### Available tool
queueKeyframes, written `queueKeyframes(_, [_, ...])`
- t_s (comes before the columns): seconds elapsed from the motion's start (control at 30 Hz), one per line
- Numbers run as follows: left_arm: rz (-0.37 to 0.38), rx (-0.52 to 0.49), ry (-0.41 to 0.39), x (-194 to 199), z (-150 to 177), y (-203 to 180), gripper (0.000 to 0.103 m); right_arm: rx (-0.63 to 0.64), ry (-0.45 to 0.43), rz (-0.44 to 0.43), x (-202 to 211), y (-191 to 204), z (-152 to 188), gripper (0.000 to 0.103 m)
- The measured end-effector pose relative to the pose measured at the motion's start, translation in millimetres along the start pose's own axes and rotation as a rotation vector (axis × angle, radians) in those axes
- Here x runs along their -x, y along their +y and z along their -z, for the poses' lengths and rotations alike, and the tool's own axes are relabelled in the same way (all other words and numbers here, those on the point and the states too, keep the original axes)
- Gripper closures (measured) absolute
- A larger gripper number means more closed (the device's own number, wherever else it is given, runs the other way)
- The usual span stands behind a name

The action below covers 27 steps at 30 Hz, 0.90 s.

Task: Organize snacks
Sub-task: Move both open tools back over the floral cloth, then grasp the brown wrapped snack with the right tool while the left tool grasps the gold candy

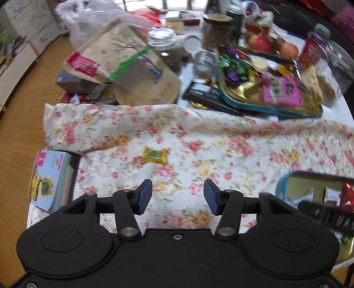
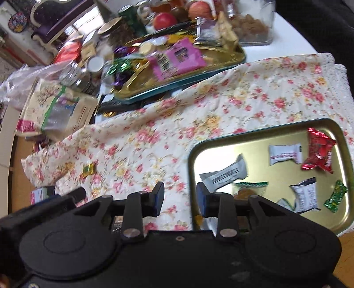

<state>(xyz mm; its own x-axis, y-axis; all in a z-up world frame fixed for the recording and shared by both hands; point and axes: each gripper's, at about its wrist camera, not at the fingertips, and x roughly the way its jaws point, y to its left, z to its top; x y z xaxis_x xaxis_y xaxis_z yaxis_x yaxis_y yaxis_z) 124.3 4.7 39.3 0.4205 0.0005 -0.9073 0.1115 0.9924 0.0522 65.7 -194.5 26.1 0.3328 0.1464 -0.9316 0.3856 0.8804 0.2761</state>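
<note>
Both tools are empty: the left tool [image 1: 178, 196] stands wide, the right tool [image 2: 179, 200] narrower, with nothing between their jaws. Just ahead of the left tool, a yellow candy [image 1: 154, 156] lies alone on the floral cloth [image 1: 221, 141]; beside the right tool sits the gold tray [image 2: 336, 223] of sorted snacks. Likely next: the left tool descends to straddle the candy, closes on it, and carries it to the tray.

Wooden plank floor [image 1: 20, 124], warm brown. White round worktop [image 2: 294, 42] under floral cloth [image 1: 199, 141]. White low cabinet [image 1: 28, 28] along far wall. Dark carved-frame sofa [image 2: 55, 20]. Soft daylight.
</note>
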Motion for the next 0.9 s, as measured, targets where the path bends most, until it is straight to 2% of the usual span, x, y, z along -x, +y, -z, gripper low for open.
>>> queueKeyframes(0.2, [-0.047, 0.073, -0.028, 3.1, -6.7, 42.6, 0.045, 0.108, 0.089, -0.033, -30.6, 49.2, 20.6, 0.069])
queueKeyframes(0.47, [-0.064, 0.123, -0.006, -3.8, -4.4, 77.3, 0.045, 0.250, 0.181, -0.061, -73.1, 113.5, 45.7, 0.069])
queueKeyframes(0.63, [-0.049, 0.137, -0.014, -0.1, -6.0, 87.9, 0.045, 0.256, 0.228, -0.057, -93.5, 131.2, 55.3, 0.069])
queueKeyframes(0.9, [-0.026, 0.156, -0.020, 2.9, -8.2, 96.4, 0.045, 0.268, 0.241, -0.030, -112.3, 139.7, 64.3, 0.067])
